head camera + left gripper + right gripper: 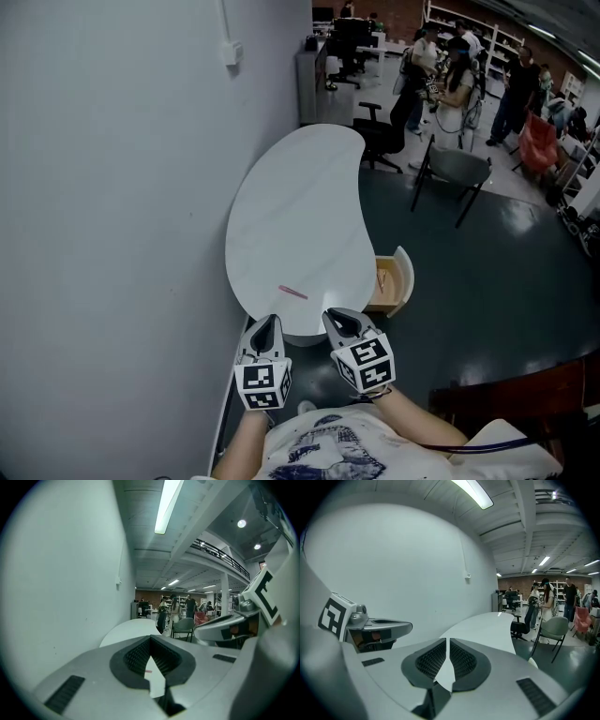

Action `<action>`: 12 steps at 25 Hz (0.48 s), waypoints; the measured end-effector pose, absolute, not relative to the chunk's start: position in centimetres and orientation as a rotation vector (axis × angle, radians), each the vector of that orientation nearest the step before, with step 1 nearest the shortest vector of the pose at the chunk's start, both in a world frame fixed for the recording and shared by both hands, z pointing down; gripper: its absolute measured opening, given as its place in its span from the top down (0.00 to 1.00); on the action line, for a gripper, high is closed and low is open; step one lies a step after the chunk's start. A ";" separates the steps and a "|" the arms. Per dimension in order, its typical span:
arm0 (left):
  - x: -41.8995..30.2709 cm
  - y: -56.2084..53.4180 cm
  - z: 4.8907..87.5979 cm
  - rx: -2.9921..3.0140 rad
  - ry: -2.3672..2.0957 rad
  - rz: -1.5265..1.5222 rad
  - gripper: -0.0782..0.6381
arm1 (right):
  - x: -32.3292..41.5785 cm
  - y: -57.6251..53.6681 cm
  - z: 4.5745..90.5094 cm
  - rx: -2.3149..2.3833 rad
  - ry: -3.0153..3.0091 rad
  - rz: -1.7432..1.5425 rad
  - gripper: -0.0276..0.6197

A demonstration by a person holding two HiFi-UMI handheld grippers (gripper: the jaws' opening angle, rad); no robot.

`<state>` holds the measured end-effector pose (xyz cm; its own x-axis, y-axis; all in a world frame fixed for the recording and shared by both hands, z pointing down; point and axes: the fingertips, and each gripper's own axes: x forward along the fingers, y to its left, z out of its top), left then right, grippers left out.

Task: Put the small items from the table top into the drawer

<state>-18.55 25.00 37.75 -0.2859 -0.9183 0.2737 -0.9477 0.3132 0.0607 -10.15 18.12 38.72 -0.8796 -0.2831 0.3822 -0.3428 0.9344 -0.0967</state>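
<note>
A slim pink item [292,292] lies near the near end of the white kidney-shaped table [281,187]. On the table's right side a wooden drawer [405,274] stands pulled out. Both grippers hover side by side at the table's near edge, pointing along it. My left gripper [270,322] sits just short of the pink item, jaws shut and empty. My right gripper [338,317] is a little to its right, jaws together with nothing between them. In the left gripper view the pink item [148,671] shows through the slit behind the left gripper's [150,638] tips.
A plain wall [112,187] runs along the table's left. Past the far end stand a black office chair [375,136] and a grey folding chair [457,169], with several people beyond. A dark red chair [525,394] is at my right.
</note>
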 end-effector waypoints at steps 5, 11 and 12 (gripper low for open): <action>-19.7 26.4 38.3 1.713 -2.303 0.174 0.86 | -10.8 20.1 39.7 0.490 -2.706 0.250 0.90; -20.7 28.2 39.6 1.709 -2.263 0.181 0.86 | -11.4 22.0 40.9 0.511 -2.663 0.260 0.90; -20.9 28.3 39.7 1.707 -2.260 0.179 0.86 | -11.5 22.0 41.0 0.513 -2.656 0.257 0.90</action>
